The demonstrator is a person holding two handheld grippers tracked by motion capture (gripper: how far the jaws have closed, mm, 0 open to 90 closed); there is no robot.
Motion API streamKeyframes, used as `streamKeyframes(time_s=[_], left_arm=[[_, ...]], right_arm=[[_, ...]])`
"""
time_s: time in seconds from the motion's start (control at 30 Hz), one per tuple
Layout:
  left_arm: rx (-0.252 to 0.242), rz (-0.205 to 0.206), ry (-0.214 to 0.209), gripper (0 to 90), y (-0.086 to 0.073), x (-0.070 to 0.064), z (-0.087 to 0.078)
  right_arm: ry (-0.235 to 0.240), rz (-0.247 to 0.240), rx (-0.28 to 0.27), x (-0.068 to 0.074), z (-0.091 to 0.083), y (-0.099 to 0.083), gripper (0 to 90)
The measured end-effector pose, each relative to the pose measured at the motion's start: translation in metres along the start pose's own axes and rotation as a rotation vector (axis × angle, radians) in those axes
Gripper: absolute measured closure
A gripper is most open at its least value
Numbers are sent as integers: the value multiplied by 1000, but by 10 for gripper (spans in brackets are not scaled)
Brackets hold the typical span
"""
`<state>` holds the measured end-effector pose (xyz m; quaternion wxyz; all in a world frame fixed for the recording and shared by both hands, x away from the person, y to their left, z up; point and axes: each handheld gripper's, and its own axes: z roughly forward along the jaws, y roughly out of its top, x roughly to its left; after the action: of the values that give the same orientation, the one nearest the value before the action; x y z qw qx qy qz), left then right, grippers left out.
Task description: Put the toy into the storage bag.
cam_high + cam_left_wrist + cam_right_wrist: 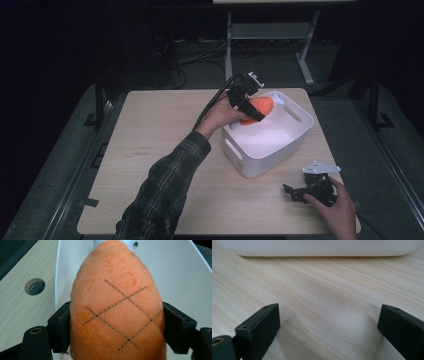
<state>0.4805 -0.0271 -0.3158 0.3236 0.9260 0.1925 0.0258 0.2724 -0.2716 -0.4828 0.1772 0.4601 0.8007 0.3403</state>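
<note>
Left gripper is holding the orange plush drumstick over the white bin, drop not yet made.

Drumstick, orange plush with stitched crosshatch and a white bone end at 12 o'clock in the left gripper view, is sitting clamped between the left gripper's jaws, which are pressing both its sides. It is hanging over the bin's rim at about 10 o'clock of the bin, apparently not touching the floor inside. Bin interior is looking empty as far as visible. Judging progress: pickup and carry done; lowering and release left. Right gripper is resting at 5 o'clock of the bin on the wooden table, jaws spread wide, holding nothing, bin wall just ahead of it.
</note>
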Motion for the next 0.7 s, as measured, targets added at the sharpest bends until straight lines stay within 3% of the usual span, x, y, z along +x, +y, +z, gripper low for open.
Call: streamKeyframes(time_s=[0.7], left_arm=[[30,9,34,173,-2,1,5]], right_arm=[[0,0,0,0,0,0,39]])
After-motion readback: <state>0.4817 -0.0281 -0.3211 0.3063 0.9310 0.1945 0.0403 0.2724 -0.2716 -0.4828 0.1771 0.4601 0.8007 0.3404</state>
